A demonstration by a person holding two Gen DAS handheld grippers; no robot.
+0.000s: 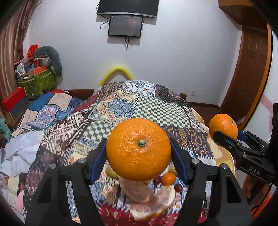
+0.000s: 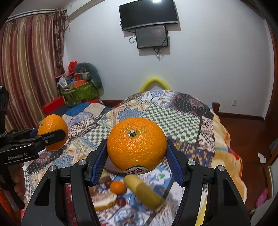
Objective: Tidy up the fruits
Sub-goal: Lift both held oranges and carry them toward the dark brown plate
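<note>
Partly hidden behind the big orange [image 1: 138, 149] pinched in the left tongs [image 1: 138, 153] lies a cluster of fruit on the patchwork quilt [image 1: 111, 111] of the bed: from the left wrist view only slivers show below that orange, namely a peeled pinkish pomelo piece [image 1: 139, 191] with its rind, a small mandarin [image 1: 168, 178], two dark round fruits [image 1: 156, 180] too small to name, and a yellow edge on either side. The right tongs [image 2: 136, 149] likewise pinch a second orange [image 2: 136, 144], its blue pads [image 2: 99, 160] pressed against both flanks; a sticker at its underside is cut off and unreadable. Below this orange the right wrist view shows the mandarin [image 2: 118, 187], a blurred yellow fruit [image 2: 144, 194] just right of it, and the pomelo rind [image 2: 104, 200] to its left, all smeared by blur. Both oranges hang above the quilt, apart from the fruit beneath. Each tool appears at the edge of the other's view, partly cropped, with a hand [image 2: 18, 180] barely visible under it. Beyond the bed, relative to it: a yellow curved tube [image 1: 118, 71] at the far end, a green bag [image 1: 37, 83] of clutter far left, striped curtains [image 2: 26, 69] further left, two dark screens [image 1: 127, 10] on the wall above, a wooden door [image 1: 250, 73] on the right.
</note>
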